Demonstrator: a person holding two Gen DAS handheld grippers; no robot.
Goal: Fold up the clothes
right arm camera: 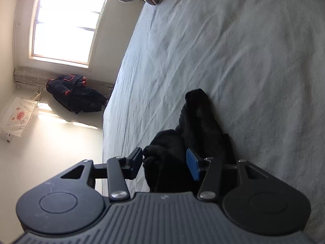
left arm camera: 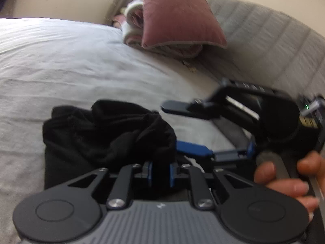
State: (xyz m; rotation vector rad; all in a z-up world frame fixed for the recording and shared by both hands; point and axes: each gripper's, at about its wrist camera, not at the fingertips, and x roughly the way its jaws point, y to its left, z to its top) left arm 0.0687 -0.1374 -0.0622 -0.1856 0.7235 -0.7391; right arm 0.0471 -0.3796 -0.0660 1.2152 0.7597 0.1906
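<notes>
A black garment (left arm camera: 105, 130) lies bunched on the white bed sheet (left arm camera: 81, 61). My left gripper (left arm camera: 160, 172) is shut on the near edge of it, with black cloth pinched between the blue pads. My right gripper (left arm camera: 172, 126) comes in from the right, open, with its lower finger tucked under the garment's right side. In the right wrist view the black garment (right arm camera: 195, 126) rises between the spread fingers of the right gripper (right arm camera: 164, 162), which are not closed on it.
A pink pillow (left arm camera: 178, 14) and a folded blanket lean on the grey padded headboard (left arm camera: 264, 40) at the far end. A hand (left arm camera: 288, 179) holds the right gripper's handle. Beyond the bed edge are a window (right arm camera: 67, 24) and dark clothes (right arm camera: 75, 93) on a radiator.
</notes>
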